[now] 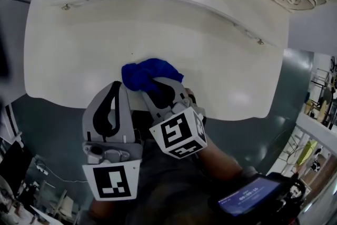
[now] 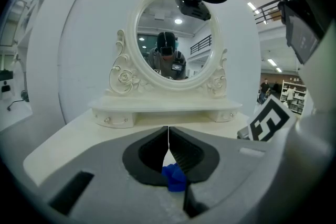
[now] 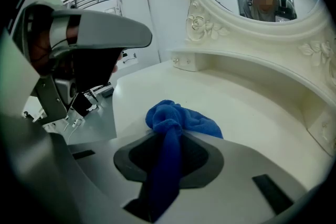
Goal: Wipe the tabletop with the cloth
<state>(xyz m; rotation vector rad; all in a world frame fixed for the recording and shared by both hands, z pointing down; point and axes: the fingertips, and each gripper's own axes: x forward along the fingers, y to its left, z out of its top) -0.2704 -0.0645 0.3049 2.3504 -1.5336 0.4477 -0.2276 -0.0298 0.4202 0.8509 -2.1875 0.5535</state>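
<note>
A blue cloth lies bunched on the white tabletop near its front edge. My right gripper is shut on the near end of it. In the right gripper view a strip of the cloth runs back between the jaws of the right gripper. The left gripper hangs just left of the cloth at the table's front edge. Seen from its own camera, the left gripper has its tips touching, and a small blue bit shows low in the hollow behind them.
An ornate oval mirror on a low stand with small drawers sits at the back of the table. Grey floor lies below the curved front edge. A device with a lit screen is at the lower right.
</note>
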